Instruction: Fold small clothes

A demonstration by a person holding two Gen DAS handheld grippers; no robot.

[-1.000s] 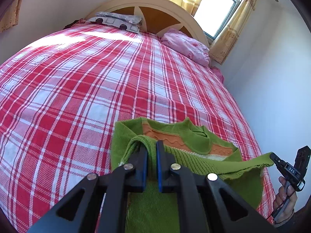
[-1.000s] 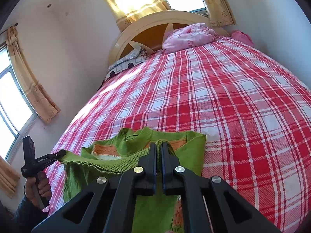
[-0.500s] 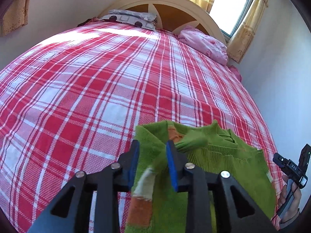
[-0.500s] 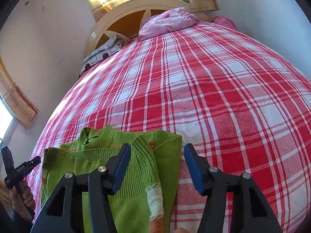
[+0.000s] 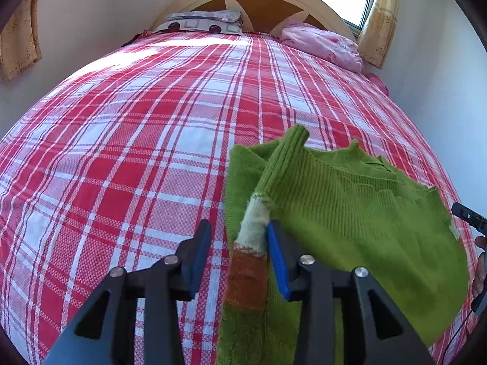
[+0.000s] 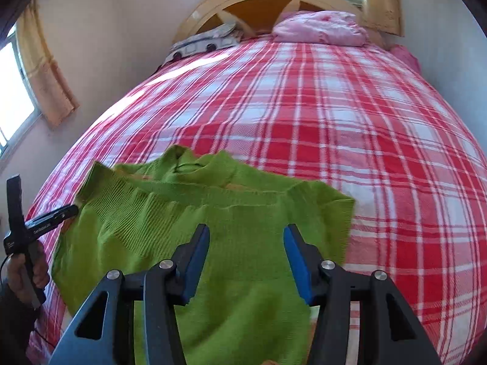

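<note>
On the bed (image 5: 127, 140), with its red and white checked cover, lies the green sweater (image 6: 231, 243), down near my end and spread out flat. Far off at the left side of the headboard (image 5: 252, 3) sits a grey patterned pillow (image 5: 201, 22), and next to it on the right is a pink bundle (image 5: 322, 44).

My left claw (image 5: 239, 257) is over the left edge of the sweater. Its two blue pads are apart and are opening wider. One sleeve (image 5: 261, 213), green with a white band and an orange band, lies between them. It rests against the right pad, and there is a gap between it and the left pad, so nothing is pinched.

My right claw (image 6: 246, 261) hangs over the middle of the sweater. Its pads are wide apart and are coming a little closer together. Green knit shows in the gap between them, but I cannot see them squeezing it. In the right claw's camera, a hand (image 6: 22, 273) holds the other tool at the far left edge.
</note>
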